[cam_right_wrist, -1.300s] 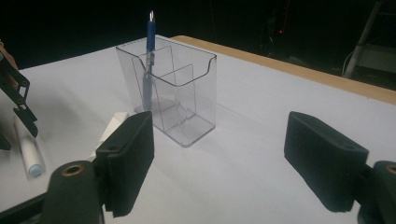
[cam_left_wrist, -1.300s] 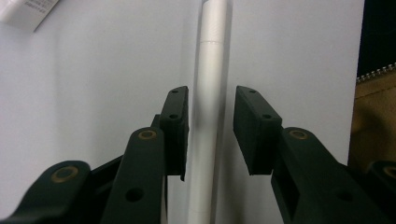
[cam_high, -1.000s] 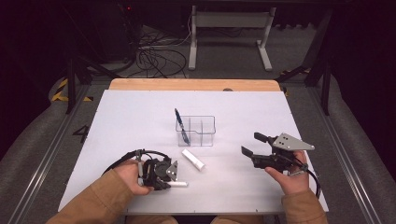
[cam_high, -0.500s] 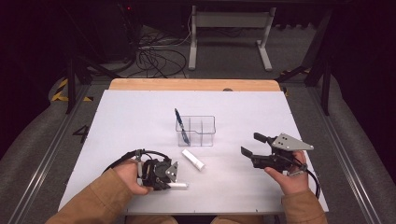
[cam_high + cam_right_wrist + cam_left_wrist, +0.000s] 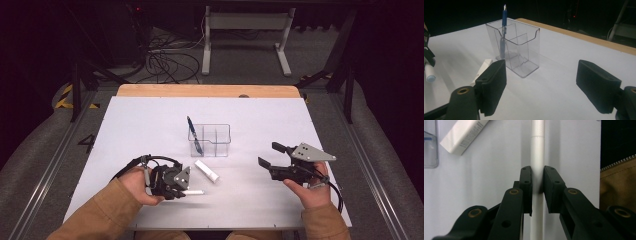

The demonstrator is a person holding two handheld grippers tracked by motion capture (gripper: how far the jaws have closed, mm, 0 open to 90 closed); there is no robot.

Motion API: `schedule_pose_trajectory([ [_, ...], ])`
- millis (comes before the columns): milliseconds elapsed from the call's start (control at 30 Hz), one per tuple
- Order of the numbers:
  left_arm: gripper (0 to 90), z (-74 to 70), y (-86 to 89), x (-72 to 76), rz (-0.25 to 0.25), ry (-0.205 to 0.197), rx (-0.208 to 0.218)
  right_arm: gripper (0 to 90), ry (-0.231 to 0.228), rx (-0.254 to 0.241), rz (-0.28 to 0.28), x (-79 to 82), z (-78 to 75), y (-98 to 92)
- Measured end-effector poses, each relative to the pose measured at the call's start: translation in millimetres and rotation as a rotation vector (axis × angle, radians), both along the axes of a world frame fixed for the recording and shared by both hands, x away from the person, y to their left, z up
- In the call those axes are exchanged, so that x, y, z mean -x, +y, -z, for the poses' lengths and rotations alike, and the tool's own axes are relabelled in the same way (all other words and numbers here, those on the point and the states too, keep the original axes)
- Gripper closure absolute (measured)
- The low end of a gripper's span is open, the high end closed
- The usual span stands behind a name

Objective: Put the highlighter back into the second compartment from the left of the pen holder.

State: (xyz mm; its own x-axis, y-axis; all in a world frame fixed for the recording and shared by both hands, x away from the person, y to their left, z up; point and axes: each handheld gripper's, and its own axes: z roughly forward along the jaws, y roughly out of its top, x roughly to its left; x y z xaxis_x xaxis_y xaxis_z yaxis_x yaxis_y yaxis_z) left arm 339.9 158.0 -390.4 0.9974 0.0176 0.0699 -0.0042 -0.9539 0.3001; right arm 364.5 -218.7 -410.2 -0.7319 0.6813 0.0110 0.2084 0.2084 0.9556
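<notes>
**Lifting the white pen toward the clear holder**

My left gripper (image 5: 537,192) is clamped on a white pen (image 5: 537,150) lying flat at the near left of the table (image 5: 325,125). I should lift straight, keep it level, then tip it into the clear organizer (image 5: 210,141), beside the blue pen (image 5: 193,134). My right gripper (image 5: 272,156) waits wide, holding nothing.

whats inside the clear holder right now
A blue pen stands tilted in one end compartment of the clear holder, its top above the rim. The other compartments look empty through the clear walls. The white marker is not in it: it is clamped in the left gripper.
</notes>
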Motion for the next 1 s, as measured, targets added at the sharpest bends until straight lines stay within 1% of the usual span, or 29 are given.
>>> schedule_pose_trajectory([
  [67,78.3,-2.0,0.4,-0.3,-0.003,-0.002,0.001,24.7,-0.002,0.0,-0.002,0.0,-0.1,0.0],
  [200,78.3,-6.5,1.0,-1.1,-0.008,-0.009,0.018,24.7,0.0,-0.001,0.0,0.1,-0.3,-0.3],
  [233,78.3,-8.3,0.9,-1.9,-0.001,-0.014,0.026,24.7,0.0,-0.001,0.0,0.0,-0.2,-0.3],
  [500,78.3,-24.3,1.4,-5.7,-0.027,-0.031,0.107,24.7,0.0,-0.004,0.0,0.2,-0.7,-0.4],
  [600,78.2,-31.4,1.2,-8.1,-0.038,-0.043,0.148,24.7,0.0,-0.005,0.0,0.1,-0.5,-0.7],
  [700,78.3,-40.0,1.4,-10.1,-0.058,-0.052,0.209,24.7,0.0,-0.006,-0.001,0.1,-0.6,-0.6],
  [767,78.3,-45.3,1.7,-12.1,-0.065,-0.055,0.243,24.7,0.0,-0.006,-0.001,0.1,-0.6,-0.7],
  [800,78.3,-47.5,1.6,-12.8,-0.07,-0.06,0.253,24.7,0.001,-0.005,0.0,0.2,-0.5,-0.7],
  [900,78.3,-53.5,1.2,-15.0,-0.087,-0.077,0.297,27.7,0.02,-0.002,0.003,0.5,-0.2,-0.5],
  [967,78.3,-58.1,1.4,-16.8,-0.102,-0.092,0.333,27.8,0.021,0.005,0.003,0.4,0.0,-0.1],
  [1000,78.3,-60.1,1.2,-18.1,-0.103,-0.098,0.362,27.8,0.024,0.006,0.003,0.6,0.0,0.1],
])
